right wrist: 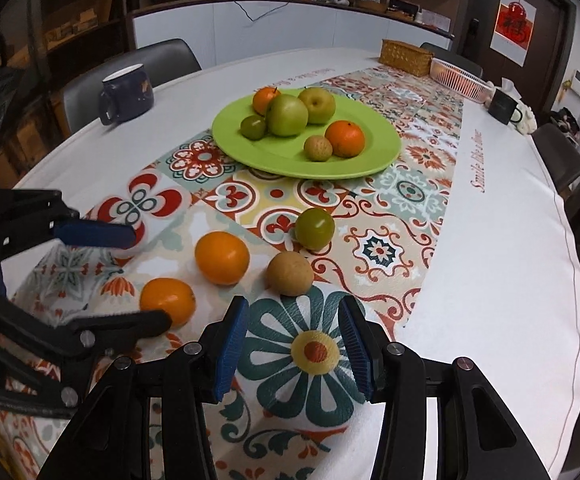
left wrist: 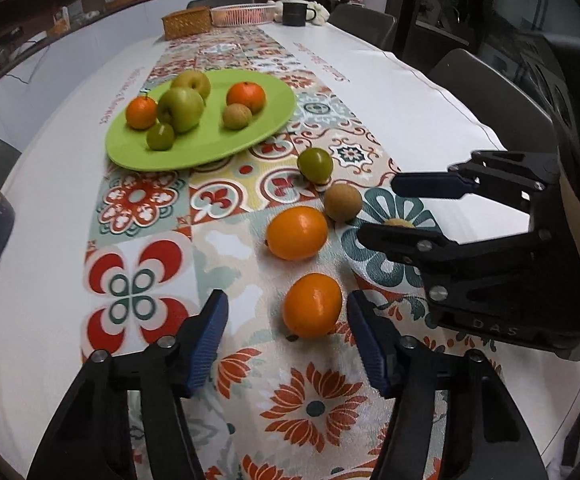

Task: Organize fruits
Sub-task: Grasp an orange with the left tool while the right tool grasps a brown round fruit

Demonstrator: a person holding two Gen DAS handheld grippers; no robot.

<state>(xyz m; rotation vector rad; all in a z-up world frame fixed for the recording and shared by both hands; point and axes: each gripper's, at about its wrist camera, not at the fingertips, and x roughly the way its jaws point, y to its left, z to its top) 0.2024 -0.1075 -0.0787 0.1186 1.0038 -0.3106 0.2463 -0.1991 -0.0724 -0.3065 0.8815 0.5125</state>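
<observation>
Left gripper (left wrist: 286, 336) spread wide around an orange (left wrist: 311, 305), right gripper (right wrist: 293, 340) released, bare tablecloth (right wrist: 501, 264) edge lettered "Smile".

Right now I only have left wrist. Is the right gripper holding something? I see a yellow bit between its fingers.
Observer: No. The right gripper is open and empty; the yellow is the printed flower centre on the cloth.
Operator: What's nearest it?
Observer: The brown round fruit, just beyond its fingertips, untouched.
Operator: Dark blur at my left edge?
Observer: Likely the navy mug, upright, apart from the green plate.
</observation>
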